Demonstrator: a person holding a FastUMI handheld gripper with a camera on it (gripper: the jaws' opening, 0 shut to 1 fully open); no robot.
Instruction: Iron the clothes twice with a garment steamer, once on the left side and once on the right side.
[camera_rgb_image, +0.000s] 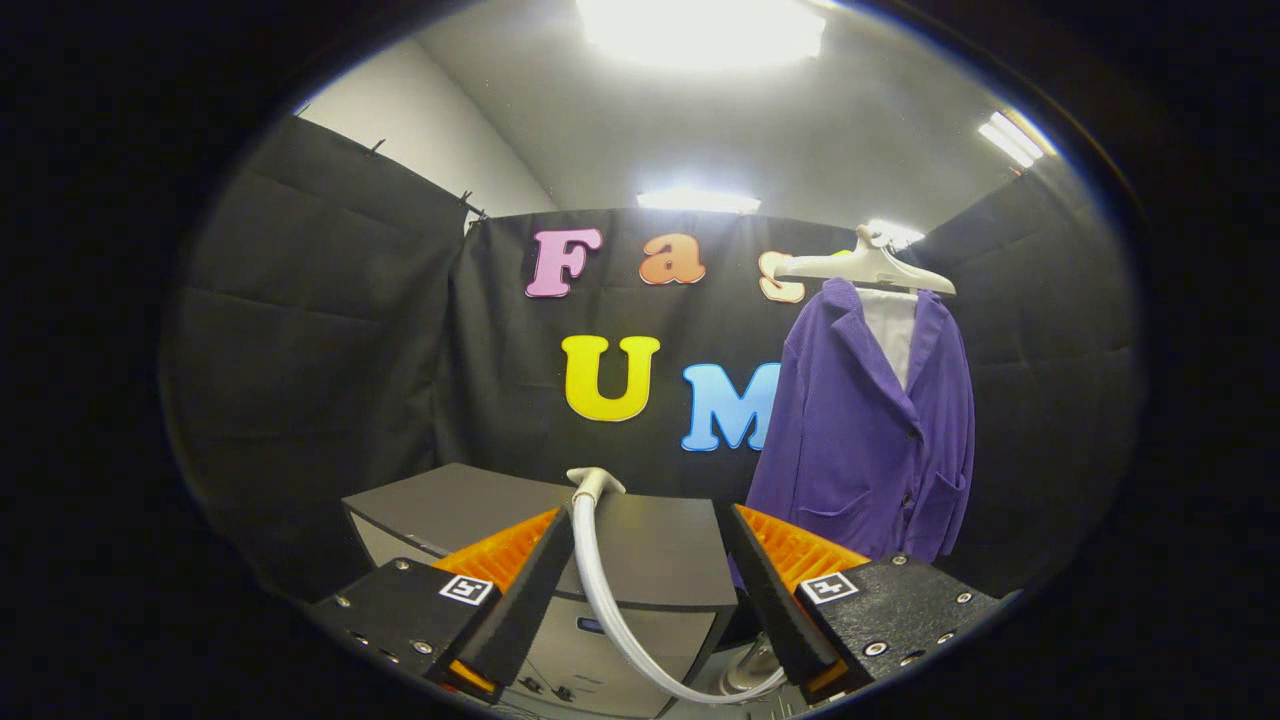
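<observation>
Gaping gripper (648, 560) (empty) — hose (600, 590) between

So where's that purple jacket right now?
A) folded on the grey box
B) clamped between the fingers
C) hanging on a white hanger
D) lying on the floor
C: the purple jacket hangs from a white hanger, beyond the open gripper.
</observation>
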